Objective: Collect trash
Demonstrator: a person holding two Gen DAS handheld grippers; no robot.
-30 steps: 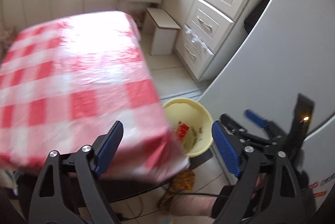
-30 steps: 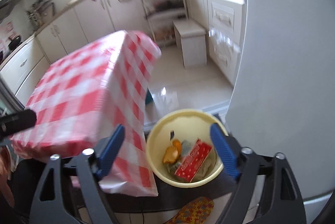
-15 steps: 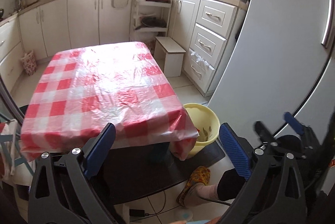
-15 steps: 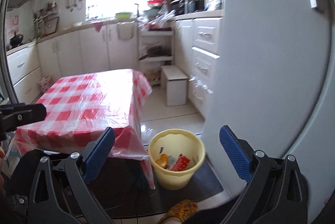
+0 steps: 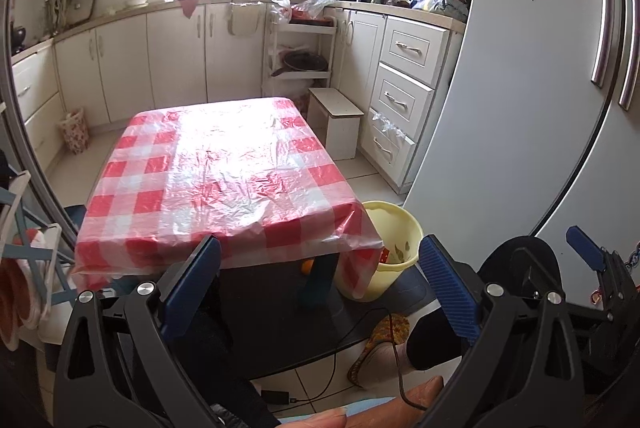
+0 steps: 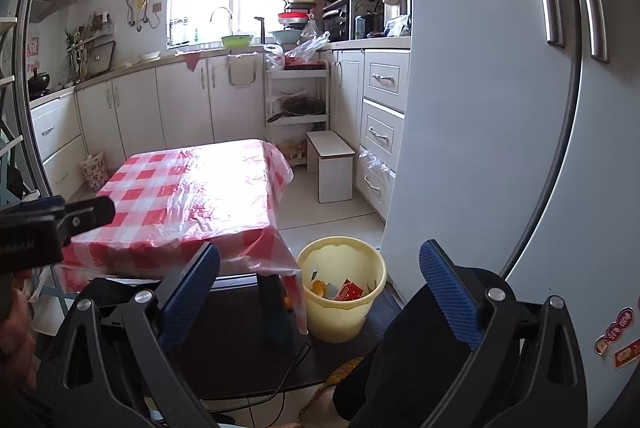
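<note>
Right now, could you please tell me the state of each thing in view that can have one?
Left tool: open, nothing between its fingers.
Right tool: open, nothing between its fingers.
Yellow bucket: upright on the floor beside the table, holding a red carton and other scraps.
Checked tablecloth: spread over the table, top bare.
Cabinet drawers: shut.
Fridge doors: shut.

In the left wrist view the bin is half covered by the hanging cloth, so most of its contents are hidden. In the right wrist view a red carton and an orange scrap can be made out in it, but the smaller bits are too small to tell. The left claw is cut off there by the frame's left edge, and the legs under the tabletop are mostly concealed.
</note>
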